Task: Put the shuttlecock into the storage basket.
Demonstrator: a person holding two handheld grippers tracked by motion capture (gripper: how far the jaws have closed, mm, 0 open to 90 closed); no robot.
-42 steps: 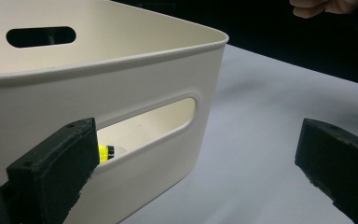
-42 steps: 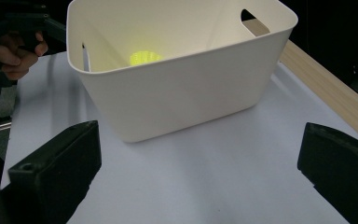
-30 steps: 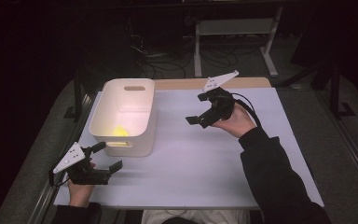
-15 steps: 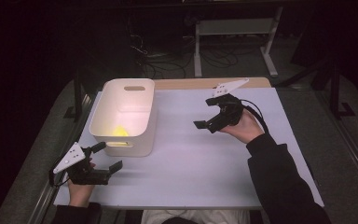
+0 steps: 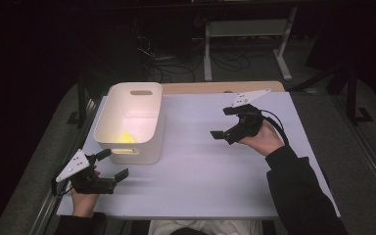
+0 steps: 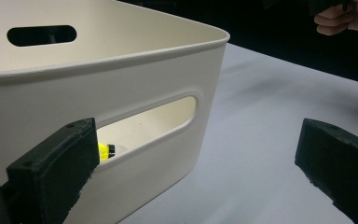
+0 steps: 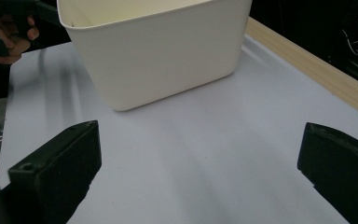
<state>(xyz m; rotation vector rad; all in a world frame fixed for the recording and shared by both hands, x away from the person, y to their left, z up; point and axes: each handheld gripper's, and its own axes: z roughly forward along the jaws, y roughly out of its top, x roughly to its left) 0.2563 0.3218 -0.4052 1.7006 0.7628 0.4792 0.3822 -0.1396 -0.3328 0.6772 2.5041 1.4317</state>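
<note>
One yellow object (image 6: 103, 151) is glimpsed through the handle slot of the white bin (image 5: 149, 142), mostly hidden by the wall, and no writing can be read on it. The left gripper (image 5: 111, 167) and right gripper (image 5: 221, 123) are held wide open and empty over the table (image 5: 200, 171).

A white bin (image 5: 132, 128) stands at the table's (image 5: 200, 171) left; bare tabletop lies open to its right

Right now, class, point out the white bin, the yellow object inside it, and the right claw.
white bin (image 5: 111, 113): high view, on its left rim.
yellow object (image 6: 103, 151): left gripper view, on the part showing through the handle slot.
right claw (image 5: 226, 122): high view, midway between its fingertips.
</note>
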